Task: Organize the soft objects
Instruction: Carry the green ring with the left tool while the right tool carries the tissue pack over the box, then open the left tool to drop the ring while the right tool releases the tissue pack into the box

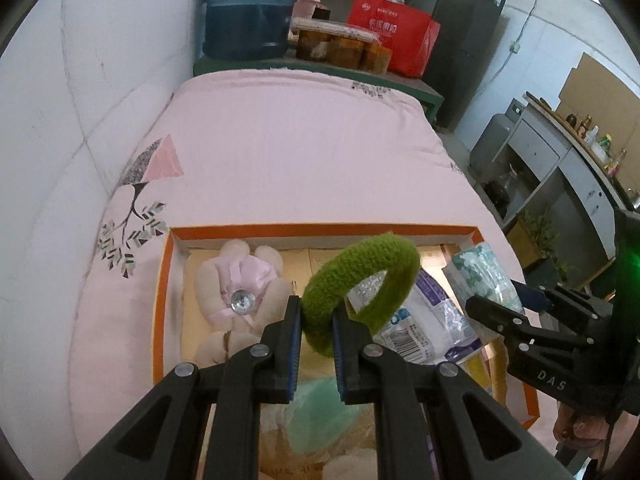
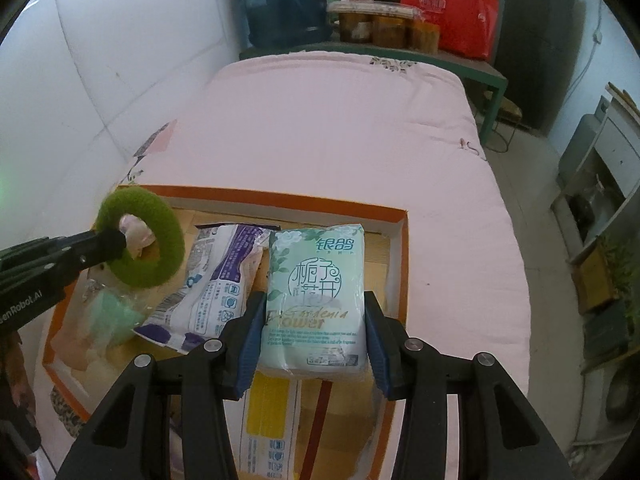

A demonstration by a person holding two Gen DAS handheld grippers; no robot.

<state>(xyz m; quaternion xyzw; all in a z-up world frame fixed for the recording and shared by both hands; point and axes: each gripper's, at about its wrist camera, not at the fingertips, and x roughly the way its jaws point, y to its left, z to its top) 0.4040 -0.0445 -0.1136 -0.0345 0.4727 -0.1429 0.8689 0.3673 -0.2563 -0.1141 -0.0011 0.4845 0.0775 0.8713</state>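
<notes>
Left gripper: we pinch the fuzzy green knitted ring by its rim, jaws nearly closed, so it hangs over the orange-rimmed cardboard box.
Right gripper: we squeeze the pale green plastic tissue pack across its sides, jaws partly open, ready to lower it in.

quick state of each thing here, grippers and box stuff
left gripper: shut on green ring, held over the box
right gripper: shut on tissue pack, held over the box
box: open, on the pink bed
plush toy: lying in box
purple pack: lying in box
blue jug: upright on bench
</notes>
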